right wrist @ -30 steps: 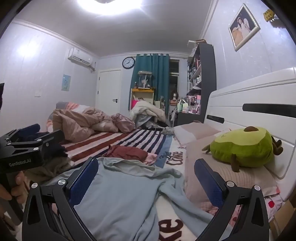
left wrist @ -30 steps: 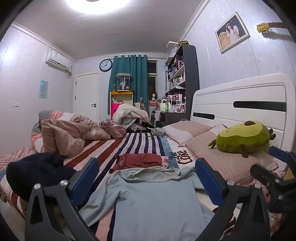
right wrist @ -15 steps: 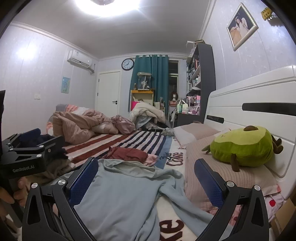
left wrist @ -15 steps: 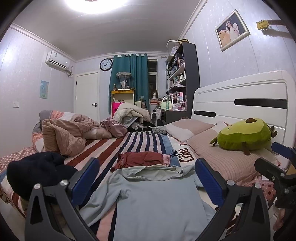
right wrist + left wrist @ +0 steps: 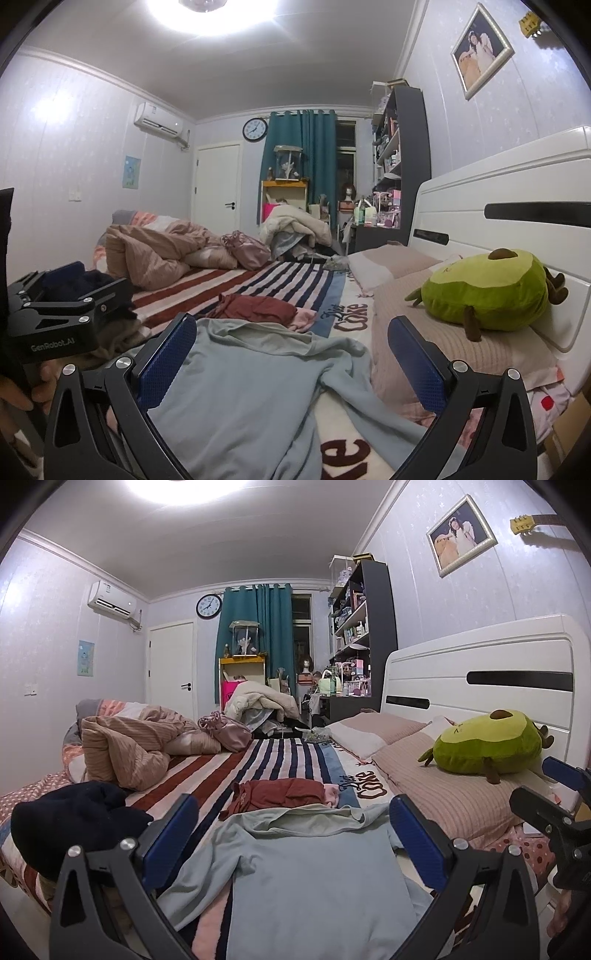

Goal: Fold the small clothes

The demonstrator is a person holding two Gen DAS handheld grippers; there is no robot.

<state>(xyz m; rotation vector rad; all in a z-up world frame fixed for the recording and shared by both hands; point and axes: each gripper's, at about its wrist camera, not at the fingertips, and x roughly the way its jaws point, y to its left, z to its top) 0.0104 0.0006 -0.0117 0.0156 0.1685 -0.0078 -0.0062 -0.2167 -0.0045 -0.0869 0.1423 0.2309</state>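
A light blue long-sleeved top (image 5: 306, 871) lies spread flat on the bed, collar away from me, one sleeve trailing to the right (image 5: 354, 373). Behind it rests a crumpled red garment (image 5: 280, 794) with a pink piece beside it. My left gripper (image 5: 291, 834) is open just above the top's upper half, with nothing between its blue pads. My right gripper (image 5: 291, 363) is also open and empty, hovering over the top's right side. Each gripper shows at the edge of the other's view: the right gripper (image 5: 543, 786), and the left gripper (image 5: 88, 284) held by a hand (image 5: 22, 387).
A dark navy garment (image 5: 74, 823) is heaped at the bed's left edge. A rumpled pink quilt (image 5: 125, 749) sits further back. Two pillows and a green avocado plush (image 5: 487, 746) lie along the white headboard (image 5: 480, 672) on the right. The striped blanket (image 5: 273, 760) stretches beyond.
Both views have shifted only slightly. The blue top lies as before, and both grippers have stayed open and empty.
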